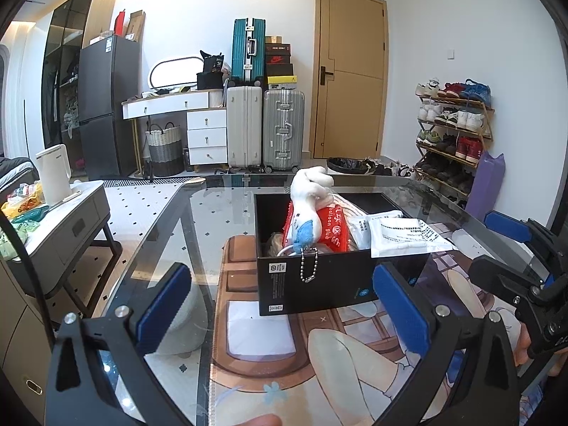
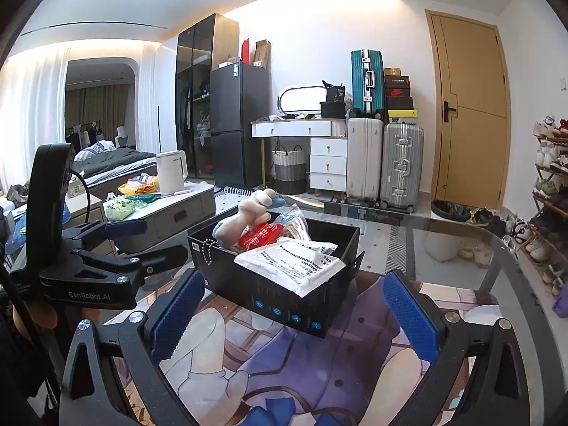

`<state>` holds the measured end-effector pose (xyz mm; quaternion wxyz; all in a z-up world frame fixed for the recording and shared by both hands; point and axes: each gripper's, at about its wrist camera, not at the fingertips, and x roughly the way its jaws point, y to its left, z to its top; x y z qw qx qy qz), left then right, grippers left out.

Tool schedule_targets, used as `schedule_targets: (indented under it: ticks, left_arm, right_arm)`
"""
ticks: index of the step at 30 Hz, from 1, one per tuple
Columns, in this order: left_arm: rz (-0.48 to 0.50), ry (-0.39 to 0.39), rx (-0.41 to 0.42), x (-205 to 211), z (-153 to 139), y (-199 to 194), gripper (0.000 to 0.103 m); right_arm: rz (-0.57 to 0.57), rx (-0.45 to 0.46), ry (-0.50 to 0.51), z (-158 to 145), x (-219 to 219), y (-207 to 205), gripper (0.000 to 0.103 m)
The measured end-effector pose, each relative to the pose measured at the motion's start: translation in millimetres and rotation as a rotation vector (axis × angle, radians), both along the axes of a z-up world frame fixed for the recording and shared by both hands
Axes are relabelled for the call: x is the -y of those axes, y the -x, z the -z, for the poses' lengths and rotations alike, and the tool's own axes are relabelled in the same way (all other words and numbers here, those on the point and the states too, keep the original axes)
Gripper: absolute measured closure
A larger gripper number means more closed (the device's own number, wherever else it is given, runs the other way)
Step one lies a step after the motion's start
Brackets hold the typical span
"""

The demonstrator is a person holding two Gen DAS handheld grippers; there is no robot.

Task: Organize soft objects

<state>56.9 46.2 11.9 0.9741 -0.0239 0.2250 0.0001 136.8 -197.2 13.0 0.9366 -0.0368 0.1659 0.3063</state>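
A black box (image 1: 312,284) (image 2: 284,294) stands on an anime print mat (image 1: 319,348) on the glass table. In it lie a white plush toy (image 1: 307,191) (image 2: 254,206) with a bead chain, a red packet (image 1: 333,227) (image 2: 259,236) and a white printed pouch (image 1: 404,236) (image 2: 291,262). My left gripper (image 1: 282,305) is open and empty, just in front of the box. My right gripper (image 2: 293,316) is open and empty, also just short of the box. Each gripper shows in the other's view, the right (image 1: 511,248) and the left (image 2: 149,245).
The glass table edge (image 1: 170,206) runs along the left. A grey side table (image 1: 71,213) with a white kettle (image 1: 53,174) stands beyond it. Suitcases (image 1: 266,127), a drawer unit, a door and a shoe rack (image 1: 454,135) line the far wall.
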Motion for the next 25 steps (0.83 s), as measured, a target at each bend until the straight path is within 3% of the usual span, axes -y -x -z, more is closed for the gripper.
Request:
schedule_targets:
  ticks: [25]
  left_arm:
    - [0.008,0.005,0.015,1.5,-5.1,2.9,0.000]
  right_arm:
    - [0.022,-0.010,-0.019,3.8,5.4,1.4,0.001]
